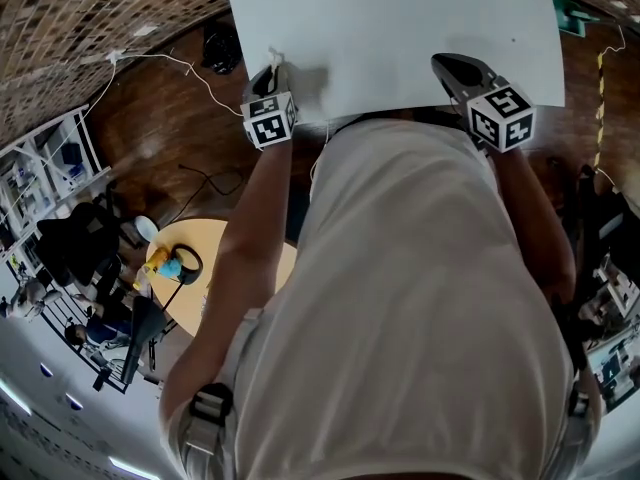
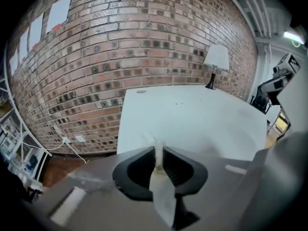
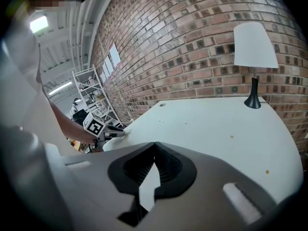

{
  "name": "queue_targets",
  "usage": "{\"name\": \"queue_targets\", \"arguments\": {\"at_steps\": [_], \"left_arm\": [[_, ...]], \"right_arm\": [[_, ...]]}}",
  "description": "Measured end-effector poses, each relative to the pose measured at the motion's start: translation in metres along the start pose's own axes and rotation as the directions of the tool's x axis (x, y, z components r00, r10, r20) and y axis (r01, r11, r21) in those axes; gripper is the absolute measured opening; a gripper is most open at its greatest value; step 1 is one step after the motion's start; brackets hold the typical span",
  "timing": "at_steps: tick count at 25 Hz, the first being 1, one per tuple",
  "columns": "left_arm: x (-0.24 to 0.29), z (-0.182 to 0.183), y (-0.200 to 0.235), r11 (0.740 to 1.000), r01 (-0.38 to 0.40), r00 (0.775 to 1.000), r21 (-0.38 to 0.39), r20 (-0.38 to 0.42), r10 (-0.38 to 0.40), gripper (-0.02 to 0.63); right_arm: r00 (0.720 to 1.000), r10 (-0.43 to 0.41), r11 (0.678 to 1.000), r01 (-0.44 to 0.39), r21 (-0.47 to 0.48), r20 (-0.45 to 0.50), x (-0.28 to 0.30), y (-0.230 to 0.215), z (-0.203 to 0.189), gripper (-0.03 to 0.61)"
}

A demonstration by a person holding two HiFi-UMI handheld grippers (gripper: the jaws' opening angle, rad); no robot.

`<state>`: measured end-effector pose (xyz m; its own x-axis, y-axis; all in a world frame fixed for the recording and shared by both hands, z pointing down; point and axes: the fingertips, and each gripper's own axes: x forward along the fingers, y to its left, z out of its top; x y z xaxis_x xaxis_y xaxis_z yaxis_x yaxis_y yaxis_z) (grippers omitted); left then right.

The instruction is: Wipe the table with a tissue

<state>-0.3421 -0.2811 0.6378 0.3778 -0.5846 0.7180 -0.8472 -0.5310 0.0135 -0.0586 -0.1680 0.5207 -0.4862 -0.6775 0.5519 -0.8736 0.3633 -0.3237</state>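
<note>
Left gripper pinches tissue at table edge.

A pale shirt; grey left gripper and right gripper with black fingers and black-and-white marker cubes

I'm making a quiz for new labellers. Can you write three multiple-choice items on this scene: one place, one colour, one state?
1. Where is the lamp?
A) on the floor
B) on the table, near the brick wall
C) on a shelf
2. The table top is:
A) white
B) green
C) black
3. The left tongs are:
A) open, empty
B) shut on a cable
C) shut on a tissue
Answers: 1 B, base on the table's far end; 2 A, white in every view; 3 C, tissue pinched between the tips.
</note>
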Motion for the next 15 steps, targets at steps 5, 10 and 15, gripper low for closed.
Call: {"name": "queue_targets", "arguments": {"at_steps": [5,10,15], "left_arm": [[0.003,-0.002,-0.009,0.999,0.001,1.000,0.032,0.005,-0.001,0.057],[0.010,-0.001,-0.088,0.964,0.198,0.980,0.179,-0.014,-0.198,0.055],[0.008,-0.005,-0.144,0.888,0.450,0.892,0.098,-0.109,-0.440,0.055]], "right_arm": [[1.000,-0.005,1.000,0.005,-0.004,-0.008,0.000,0.006,-0.002,0.008],[1.000,-0.017,1.000,0.016,-0.007,-0.011,0.001,0.008,0.000,0.008],[1.000,-0.021,1.000,0.020,-0.018,-0.012,0.000,0.010,0.002,0.008]]}}
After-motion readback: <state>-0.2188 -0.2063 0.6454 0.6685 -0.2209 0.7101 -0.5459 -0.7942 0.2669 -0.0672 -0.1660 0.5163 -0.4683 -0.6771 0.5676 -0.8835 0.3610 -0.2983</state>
